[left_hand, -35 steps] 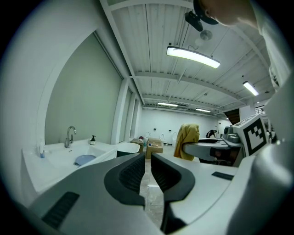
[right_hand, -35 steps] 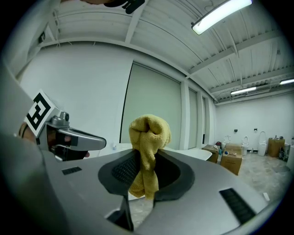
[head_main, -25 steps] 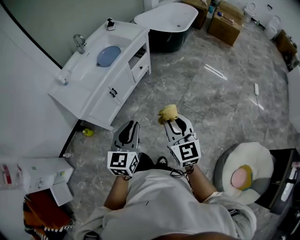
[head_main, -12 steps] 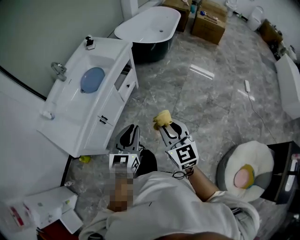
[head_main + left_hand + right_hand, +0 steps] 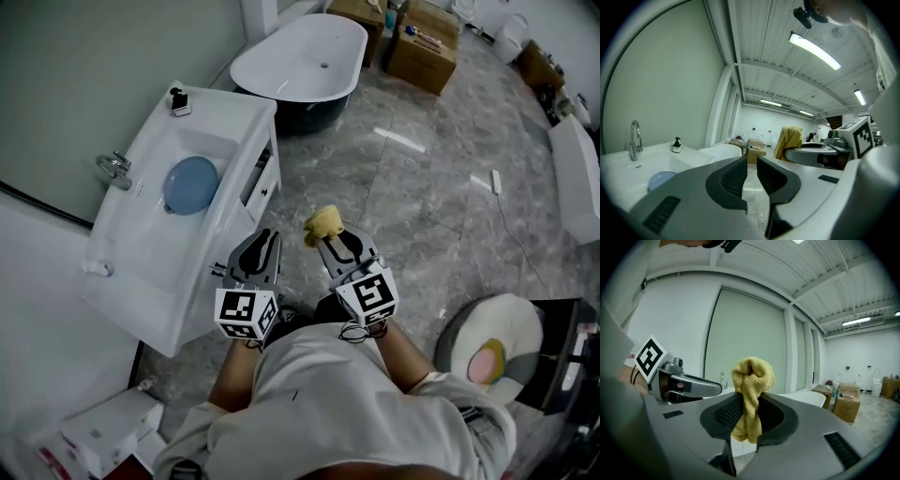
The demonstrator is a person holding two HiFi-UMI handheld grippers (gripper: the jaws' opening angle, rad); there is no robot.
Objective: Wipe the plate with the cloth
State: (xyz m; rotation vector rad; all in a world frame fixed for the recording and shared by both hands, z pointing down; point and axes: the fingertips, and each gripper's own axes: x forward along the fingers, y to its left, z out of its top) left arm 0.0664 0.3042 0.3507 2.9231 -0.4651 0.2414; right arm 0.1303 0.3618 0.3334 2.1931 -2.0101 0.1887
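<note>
Above the grey marble floor (image 5: 441, 187), I hold both claws out in front of me, beside the white vanity counter (image 5: 230, 117). My right claw (image 5: 746, 416) is clamped on a crumpled yellow terry cloth (image 5: 750, 385), which bunches up above the pads and hangs a little below them. My left claw (image 5: 751, 164) has its jaws drawn almost together, with only a thin slit between them and nothing in it. The round blue plate (image 5: 189, 184) lies in the counter's sink basin, near the chrome tap (image 5: 112, 167) and well apart from the cloth. A white freestanding bathtub (image 5: 300, 52) stands beyond the counter.
</note>
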